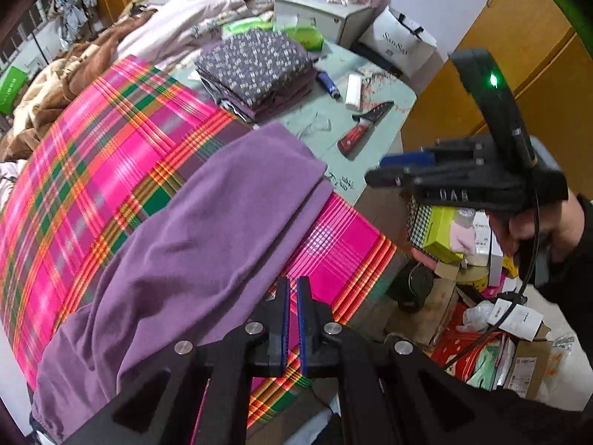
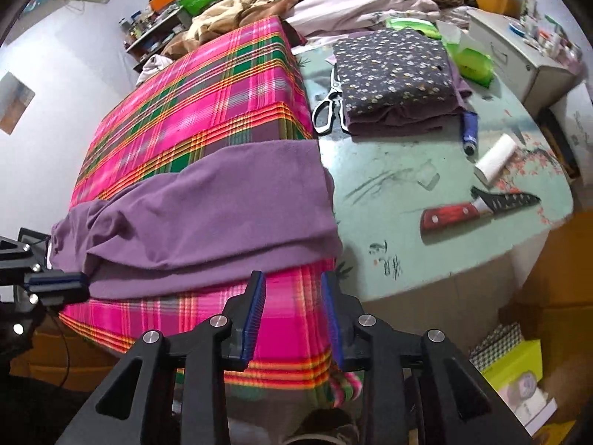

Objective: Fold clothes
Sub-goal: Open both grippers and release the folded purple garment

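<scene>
Purple garment (image 2: 207,200) lies folded lengthwise on the pink plaid cloth (image 2: 207,92) that covers the surface, its long axis running crosswise just ahead of the right claw (image 2: 292,315). That claw hovers over bare plaid near the garment's front edge, toward its right-hand end, fingers apart with nothing between them. The left claw (image 1: 292,328) has its fingers together and, as far as its own view shows, pinches no cloth; it sits just off the garment's gathered left end. Each claw is thus nearest one end, so the next fold likely means bringing one end across to the other. A folded flowered pile (image 2: 396,74), scissors (image 2: 326,107) and a knife (image 2: 478,207) lie beyond, to the right.
</scene>
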Motion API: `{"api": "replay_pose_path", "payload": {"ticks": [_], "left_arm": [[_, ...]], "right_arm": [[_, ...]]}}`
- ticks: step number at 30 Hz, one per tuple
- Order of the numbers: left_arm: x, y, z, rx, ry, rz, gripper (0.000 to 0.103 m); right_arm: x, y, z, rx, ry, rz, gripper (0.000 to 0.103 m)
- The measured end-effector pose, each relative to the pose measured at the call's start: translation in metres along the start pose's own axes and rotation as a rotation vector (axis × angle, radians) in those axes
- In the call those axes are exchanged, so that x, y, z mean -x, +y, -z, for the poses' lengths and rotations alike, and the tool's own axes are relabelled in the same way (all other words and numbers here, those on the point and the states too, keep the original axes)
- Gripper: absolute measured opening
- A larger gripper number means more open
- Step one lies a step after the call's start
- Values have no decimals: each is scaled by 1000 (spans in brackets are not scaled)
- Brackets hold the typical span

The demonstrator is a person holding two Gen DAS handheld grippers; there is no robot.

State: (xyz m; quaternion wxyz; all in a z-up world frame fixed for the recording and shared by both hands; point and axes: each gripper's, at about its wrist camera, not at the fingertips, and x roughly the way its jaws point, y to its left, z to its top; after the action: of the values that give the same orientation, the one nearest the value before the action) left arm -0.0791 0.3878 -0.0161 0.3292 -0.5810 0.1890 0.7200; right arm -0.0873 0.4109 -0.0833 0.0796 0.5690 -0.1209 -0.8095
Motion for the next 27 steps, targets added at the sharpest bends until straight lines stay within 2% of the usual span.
{"api": "replay_pose_path", "payload": {"ticks": [8, 12, 19, 27], "left_arm": [[19, -6, 14, 56, -43, -35, 3], [22, -1, 9, 106, -52, -52, 3], [14, 17, -20, 216, -59, -89, 3], [-6, 24, -41, 268, -24, -74, 3]], "right_arm": [[13, 21, 17, 36, -19, -6, 32], [3, 28, 4, 79, 3, -34, 32], [-19, 32, -33, 175, 53, -81, 32], [-40, 17, -58, 207, 104, -109, 32]]}}
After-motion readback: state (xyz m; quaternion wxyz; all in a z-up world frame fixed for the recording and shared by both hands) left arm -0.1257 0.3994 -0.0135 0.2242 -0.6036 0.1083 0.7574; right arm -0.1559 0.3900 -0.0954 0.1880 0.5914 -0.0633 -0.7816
